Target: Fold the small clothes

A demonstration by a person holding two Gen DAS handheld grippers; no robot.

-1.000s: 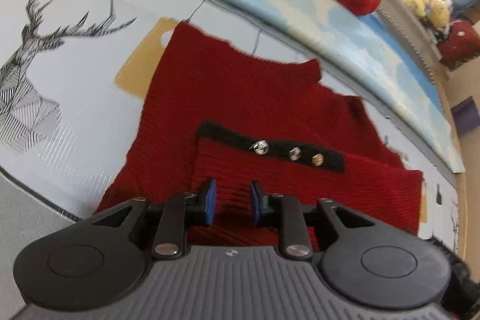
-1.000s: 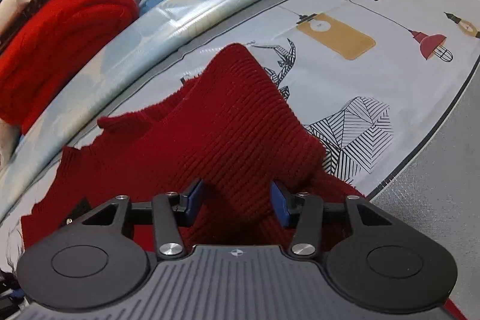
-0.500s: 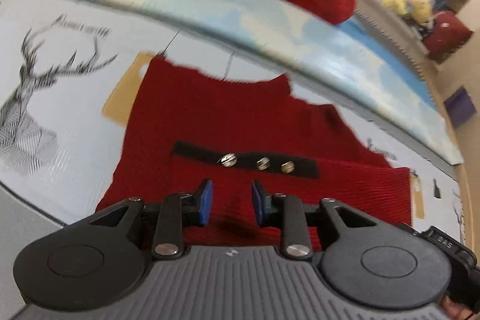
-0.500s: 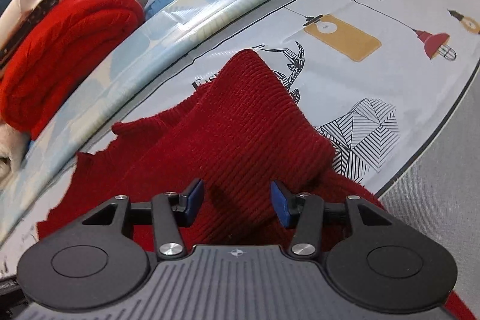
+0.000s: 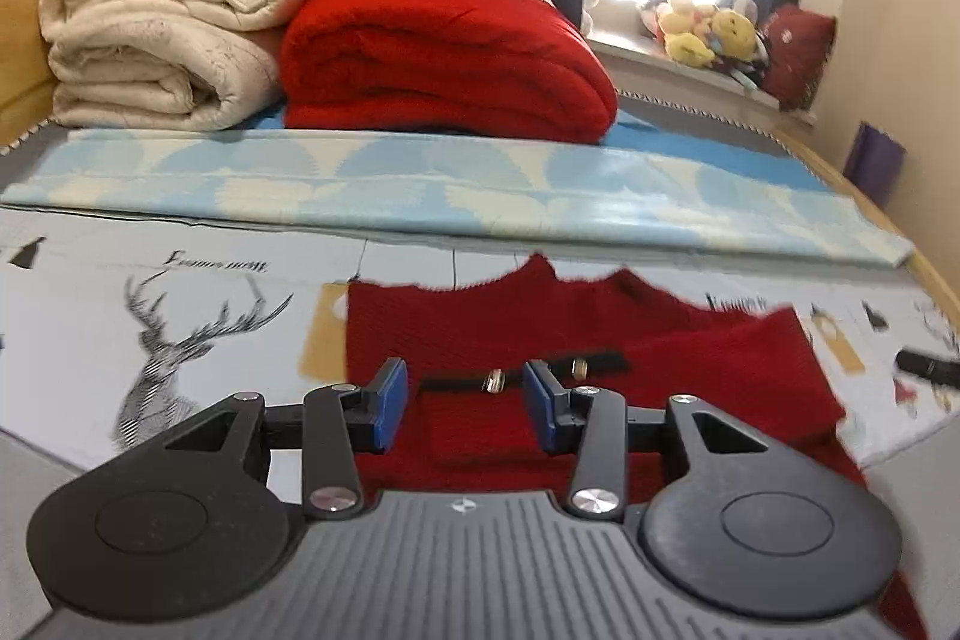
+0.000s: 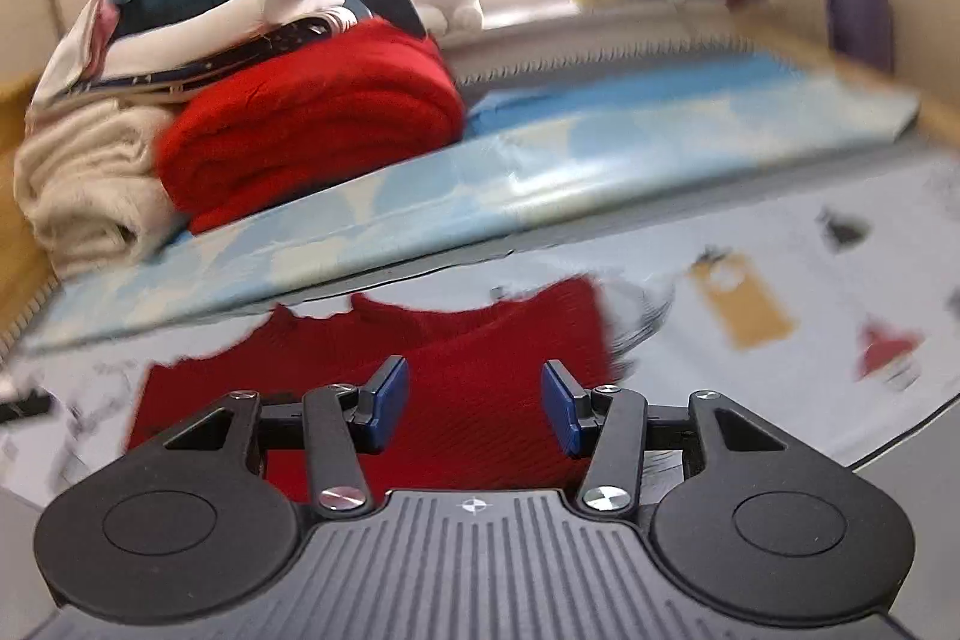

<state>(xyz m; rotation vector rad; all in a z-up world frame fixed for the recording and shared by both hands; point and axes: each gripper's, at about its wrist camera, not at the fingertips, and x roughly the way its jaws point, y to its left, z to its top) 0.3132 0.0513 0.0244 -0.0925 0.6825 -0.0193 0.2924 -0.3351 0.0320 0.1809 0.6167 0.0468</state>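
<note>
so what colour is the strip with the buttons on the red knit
Black, with shiny metal buttons. The strip shows best in the left wrist view, lying across the red knit.

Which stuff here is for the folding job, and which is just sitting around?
For the job:
small red sweater
left tongs, open
right tongs, open

Just lying about:
big red blanket
cream blanket
stuffed toys
blue sheet

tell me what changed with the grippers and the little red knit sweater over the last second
Both grippers tilted up and drew back from the small red knit sweater, so the stacked blankets and window now show. The left gripper opened wider; the right gripper opened too, with no knit between its pads now. The sweater stayed flat on the printed sheet, sides folded in.
</note>
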